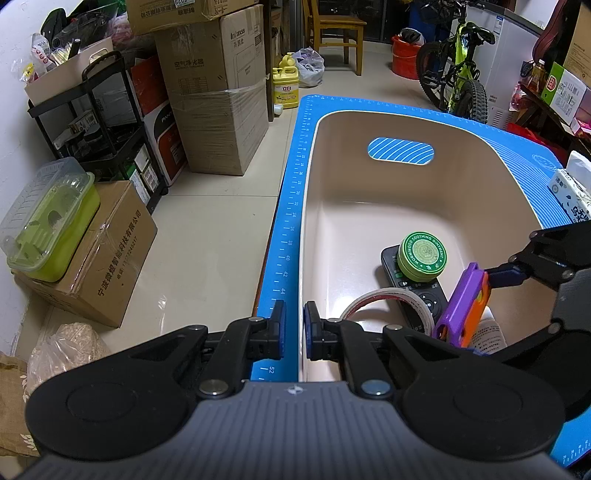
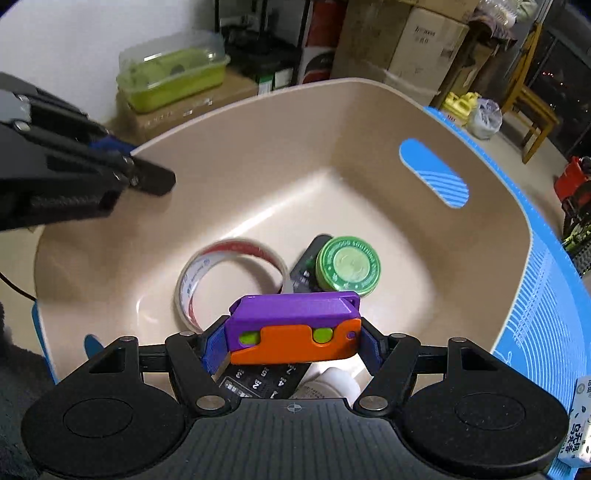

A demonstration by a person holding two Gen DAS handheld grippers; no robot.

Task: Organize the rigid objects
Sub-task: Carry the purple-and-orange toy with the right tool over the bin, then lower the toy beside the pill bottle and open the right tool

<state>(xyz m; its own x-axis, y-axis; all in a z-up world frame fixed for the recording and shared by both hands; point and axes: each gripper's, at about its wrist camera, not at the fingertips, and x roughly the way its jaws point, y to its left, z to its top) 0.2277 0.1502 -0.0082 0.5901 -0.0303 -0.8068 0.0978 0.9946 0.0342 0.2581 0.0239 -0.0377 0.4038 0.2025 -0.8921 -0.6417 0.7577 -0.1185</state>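
A beige plastic tub (image 1: 461,192) (image 2: 258,158) stands on a blue mat (image 1: 291,221). In it lie a green ointment tin (image 1: 422,257) (image 2: 348,266), a black remote (image 1: 424,299) (image 2: 306,266), a tape roll (image 1: 373,301) (image 2: 229,273) and a white bottle (image 1: 489,334) (image 2: 336,384). My right gripper (image 2: 291,341) is shut on a purple and orange toy knife (image 2: 295,326) (image 1: 463,310) and holds it over the tub's inside. My left gripper (image 1: 294,328) is nearly shut, its pads astride the tub's left rim; it also shows in the right wrist view (image 2: 147,177).
Cardboard boxes (image 1: 218,96), a black shelf cart (image 1: 99,122) and a green lidded container (image 1: 51,229) stand on the floor left of the table. A tissue pack (image 1: 572,195) lies on the mat at the right. A bicycle (image 1: 458,70) and a wooden chair (image 1: 332,26) stand behind.
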